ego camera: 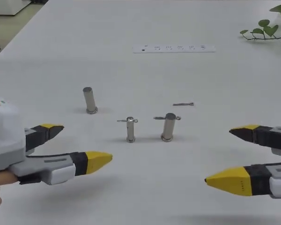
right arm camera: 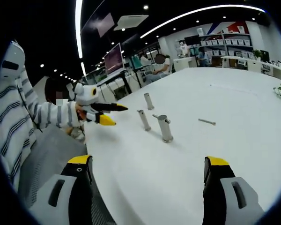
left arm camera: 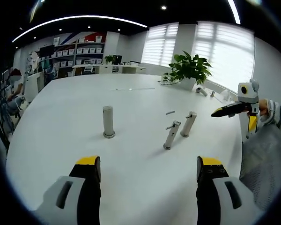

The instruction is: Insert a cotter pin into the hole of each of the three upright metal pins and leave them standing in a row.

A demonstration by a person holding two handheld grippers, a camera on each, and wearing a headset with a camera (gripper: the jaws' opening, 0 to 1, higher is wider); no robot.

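The broad white table [ego camera: 145, 192] carried everything, and its near half lay bare, which gave both hands room to work. The left tongs [ego camera: 86, 142], grey-bodied with black-and-yellow tips, hung low over the near left of the table, jaws spread wide with nothing between them. The right tongs [ego camera: 218, 155], of the same make, hung at the near right, likewise spread and empty. Both pointed inward at the work, probably a ready pose from which either could reach in. A green leafy plant [ego camera: 268, 27] trailed over the far right edge and a flat white power strip [ego camera: 174, 48] lay at the far middle, both well apart from the work. Beyond the tongs stood three short grey metal pins, all upright on their flanged bases. The middle pin [ego camera: 130, 129] and the right pin [ego camera: 168, 126] stood near each other in a line. A thin wire cotter [ego camera: 122, 121] passed through the top of the middle pin, and a second cotter [ego camera: 158, 117] through the top of the right one. The left pin [ego camera: 89, 100] stood farther back and apart, out of that line, with nothing through it that I could see. One loose cotter pin [ego camera: 183, 104] lay flat just beyond the right pin, most likely meant for the bare one. By my reading two of three were done. The last step would call for lifting the loose cotter, threading it, and bringing the left pin into the row.
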